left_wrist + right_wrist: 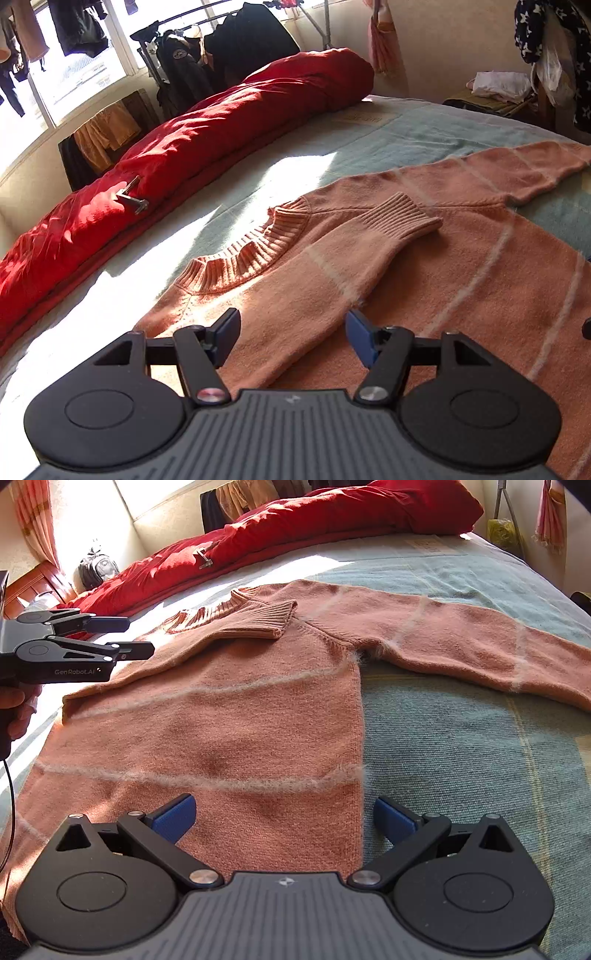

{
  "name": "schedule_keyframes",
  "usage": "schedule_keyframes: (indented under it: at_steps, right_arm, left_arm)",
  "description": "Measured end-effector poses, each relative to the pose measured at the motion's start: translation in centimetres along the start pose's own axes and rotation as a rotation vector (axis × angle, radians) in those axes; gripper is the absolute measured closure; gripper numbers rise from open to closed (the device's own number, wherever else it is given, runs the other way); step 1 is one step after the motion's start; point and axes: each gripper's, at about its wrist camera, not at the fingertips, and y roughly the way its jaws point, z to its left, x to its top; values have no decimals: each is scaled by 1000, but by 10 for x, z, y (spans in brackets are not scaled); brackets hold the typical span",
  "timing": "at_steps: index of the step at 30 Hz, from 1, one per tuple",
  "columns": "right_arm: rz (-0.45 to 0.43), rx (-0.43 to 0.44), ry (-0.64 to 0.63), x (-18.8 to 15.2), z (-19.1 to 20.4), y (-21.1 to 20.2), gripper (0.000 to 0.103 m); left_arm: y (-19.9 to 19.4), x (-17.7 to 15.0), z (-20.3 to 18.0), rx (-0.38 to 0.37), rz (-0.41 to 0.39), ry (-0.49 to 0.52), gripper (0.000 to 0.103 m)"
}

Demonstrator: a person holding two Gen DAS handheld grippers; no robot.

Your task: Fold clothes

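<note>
At the left edge of the right wrist view, the left hand-held gripper [138, 637] is hovering with its jaws spread and nothing between them, above the salmon sweater [229, 720]. The sweater is lying flat on the bed [480, 738] at centre frame, one sleeve [255, 622] folded across its chest and the other sleeve [480, 642] stretching toward the right edge. At the bottom, the right hand-held gripper [284, 818] is hanging spread and empty over the sweater's side edge.

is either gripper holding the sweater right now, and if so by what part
Nothing is held. The left gripper and right gripper both stand open above the pink sweater, with no cloth between the pads.
</note>
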Motion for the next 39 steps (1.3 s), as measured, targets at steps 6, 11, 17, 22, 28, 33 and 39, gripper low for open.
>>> schedule_keyframes:
  at_steps: [6,11,17,22,28,33,39]
  right_arm:
    - [-1,10,31,9,-2,-5,0]
    - [-61,86,111,27,-5,-20,0]
    - [-117,113,107,51,27,-29,0]
    - [-128,137,64,65,59,-28,0]
    - [-139,210,44,85,81,-16,0]
    - [-65,343,218,109,61,32,9]
    - [16,388,389,126,35,99,25]
  left_arm:
    - [-30,-70,72,2,49,-357,39]
    - [-41,-113,107,-12,28,-545,39]
    - [-22,-125,132,-65,-43,-606,39]
    - [6,-135,149,-82,-17,-664,42]
    - [3,-148,139,-83,-26,-582,43]
    - [2,-151,144,-104,-34,-612,43]
    - [2,-152,141,-91,-40,-596,42]
